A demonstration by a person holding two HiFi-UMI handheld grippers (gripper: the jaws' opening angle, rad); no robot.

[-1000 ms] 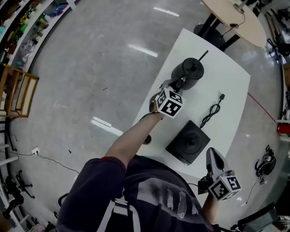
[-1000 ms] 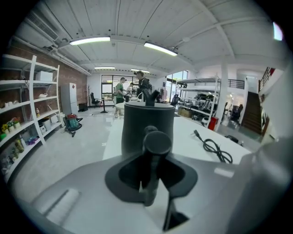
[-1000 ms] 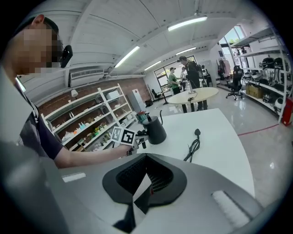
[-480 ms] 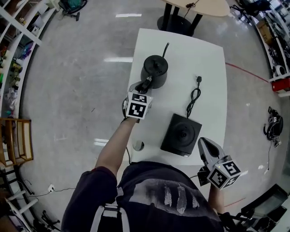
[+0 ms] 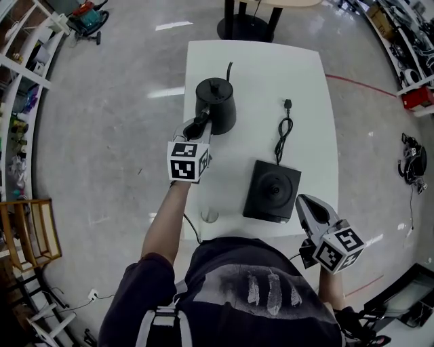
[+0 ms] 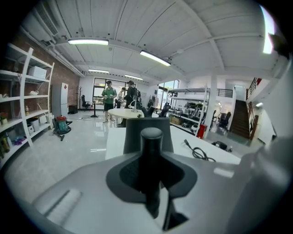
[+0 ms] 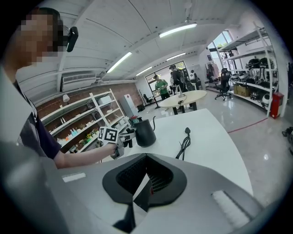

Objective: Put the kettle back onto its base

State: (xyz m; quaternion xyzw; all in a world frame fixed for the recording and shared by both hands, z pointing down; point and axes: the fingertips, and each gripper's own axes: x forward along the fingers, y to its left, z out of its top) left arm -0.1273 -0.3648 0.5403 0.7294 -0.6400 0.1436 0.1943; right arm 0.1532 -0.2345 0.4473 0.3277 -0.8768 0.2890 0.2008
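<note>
The black kettle (image 5: 215, 105) is at the far left of the white table (image 5: 308, 88), its thin spout pointing away. My left gripper (image 5: 199, 125) is shut on the kettle's handle (image 6: 151, 173), which stands upright between the jaws, with the kettle body (image 6: 149, 130) just beyond. I cannot tell whether the kettle rests on the table. Its square black base (image 5: 272, 191) lies near the front edge, right of the kettle. My right gripper (image 5: 308, 210) hovers at the base's right front corner, shut and empty (image 7: 138, 194). From there the kettle (image 7: 145, 132) and left gripper (image 7: 120, 139) show ahead to the left.
A black power cable (image 5: 281, 132) with its plug lies on the table beyond the base. A small round object (image 5: 209, 217) sits at the table's front left edge. A round table (image 5: 271, 3) stands behind, shelves (image 5: 20, 68) line the left, and people (image 6: 110, 93) stand far off.
The head view has swung, so the table now runs straight up the picture. My left gripper keeps its hold on the kettle handle. The right gripper stays near the base's front corner.
</note>
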